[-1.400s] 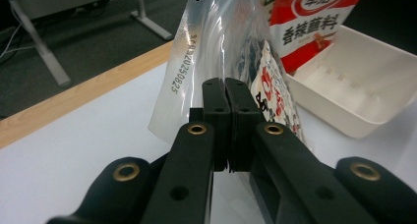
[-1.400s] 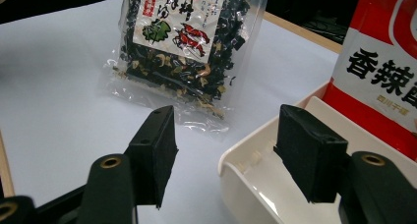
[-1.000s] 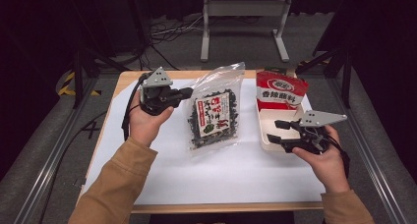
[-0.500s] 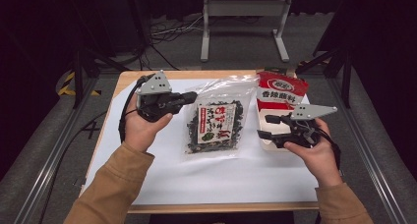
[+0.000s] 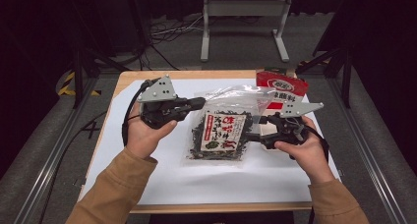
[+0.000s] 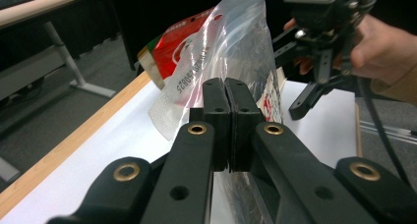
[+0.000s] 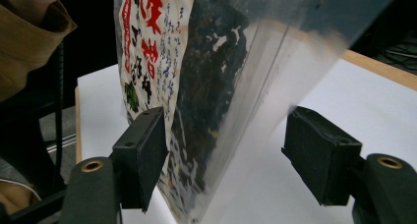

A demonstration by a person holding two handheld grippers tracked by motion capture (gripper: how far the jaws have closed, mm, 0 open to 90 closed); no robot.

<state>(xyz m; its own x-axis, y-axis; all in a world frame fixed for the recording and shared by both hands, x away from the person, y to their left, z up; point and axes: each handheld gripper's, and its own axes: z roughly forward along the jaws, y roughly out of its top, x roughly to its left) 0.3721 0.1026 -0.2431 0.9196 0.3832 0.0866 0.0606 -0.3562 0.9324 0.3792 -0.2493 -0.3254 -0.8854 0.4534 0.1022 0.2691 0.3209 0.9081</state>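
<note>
A clear zip bag of dark dried seaweed with a white and red label (image 5: 223,133) is held up off the white sheet, tilted. My left gripper (image 5: 199,104) is shut on the bag's upper left edge. In the left gripper view its jaws (image 6: 227,121) are pressed together with the plastic (image 6: 241,52) rising behind them. My right gripper (image 5: 254,128) is open at the bag's right side. In the right gripper view the bag (image 7: 196,86) hangs between the two spread pads (image 7: 145,155), closer to the left one; I cannot tell if it touches.
A red snack bag (image 5: 282,86) stands at the table's far right, behind the clear bag, also visible as the red bag (image 6: 182,37). A white sheet (image 5: 147,175) covers the wooden table (image 5: 123,81). A metal stand (image 5: 241,8) and cables lie on the floor beyond.
The left gripper has lifted the seaweed bag off the sheet and carried it slightly right. The right gripper has moved left from the red bag's side to straddle the clear bag's edge.
</note>
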